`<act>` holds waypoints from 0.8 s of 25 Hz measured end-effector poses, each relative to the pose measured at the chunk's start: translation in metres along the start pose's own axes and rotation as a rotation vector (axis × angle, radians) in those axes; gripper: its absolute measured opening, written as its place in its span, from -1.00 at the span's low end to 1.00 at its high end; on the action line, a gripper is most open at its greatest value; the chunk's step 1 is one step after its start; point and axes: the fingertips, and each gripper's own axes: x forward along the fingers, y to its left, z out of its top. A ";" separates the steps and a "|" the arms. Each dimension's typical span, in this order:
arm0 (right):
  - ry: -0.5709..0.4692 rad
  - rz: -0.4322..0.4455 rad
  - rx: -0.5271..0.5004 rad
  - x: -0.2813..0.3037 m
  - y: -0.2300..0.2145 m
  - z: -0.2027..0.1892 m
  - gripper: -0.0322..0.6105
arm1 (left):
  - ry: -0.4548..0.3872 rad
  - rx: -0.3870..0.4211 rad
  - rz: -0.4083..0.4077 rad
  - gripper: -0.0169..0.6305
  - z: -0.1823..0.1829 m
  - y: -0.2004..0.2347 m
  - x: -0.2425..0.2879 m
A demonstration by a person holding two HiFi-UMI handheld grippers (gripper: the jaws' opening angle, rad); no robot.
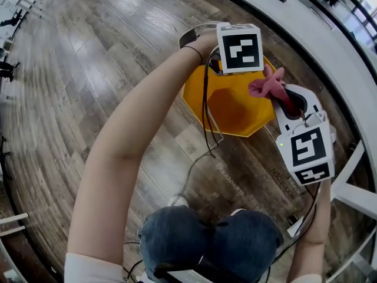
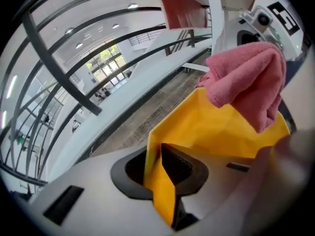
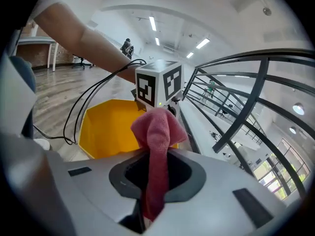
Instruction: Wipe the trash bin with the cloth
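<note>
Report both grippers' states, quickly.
Left gripper: closed on the wall of the yellow trash bin.
Right gripper: closed on the pink cloth.

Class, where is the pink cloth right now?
In the head view the pink cloth sits right of centre, clamped in the right gripper, above the right rim of the yellow trash bin.

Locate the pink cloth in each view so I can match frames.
Head view: pink cloth right of centre, held by the right gripper at the right rim of the yellow trash bin.
Left gripper view: upper right, above the bin's rim.
Right gripper view: centre, pinched between the jaws.
Shared landmark: the yellow trash bin, in all three views.
</note>
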 end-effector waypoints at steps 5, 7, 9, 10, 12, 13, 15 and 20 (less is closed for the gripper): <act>0.018 0.013 -0.039 0.022 -0.003 0.013 -0.74 | -0.138 -0.147 -0.004 -0.83 -0.010 0.015 -0.005; 0.015 0.013 -0.038 0.025 -0.005 0.013 -0.74 | -0.145 -0.149 0.006 -0.80 -0.014 0.020 -0.010; 0.017 0.015 -0.048 0.026 -0.006 0.013 -0.74 | -0.158 -0.160 0.005 -0.73 -0.016 0.025 -0.015; 0.018 0.015 -0.054 0.026 -0.007 0.014 -0.74 | -0.171 -0.174 -0.005 -0.72 -0.017 0.027 -0.018; 0.016 0.014 -0.060 0.025 -0.008 0.015 -0.74 | -0.197 -0.198 -0.017 -0.68 -0.020 0.031 -0.025; 0.016 0.013 -0.061 0.025 -0.008 0.015 -0.74 | -0.207 -0.195 -0.002 -0.65 -0.020 0.033 -0.032; 0.017 0.009 -0.064 0.026 -0.008 0.015 -0.74 | -0.240 -0.159 0.061 -0.64 -0.018 0.035 -0.051; 0.007 -0.015 -0.054 0.024 -0.013 0.015 -0.74 | -0.436 -0.188 0.358 -0.64 -0.009 0.043 -0.117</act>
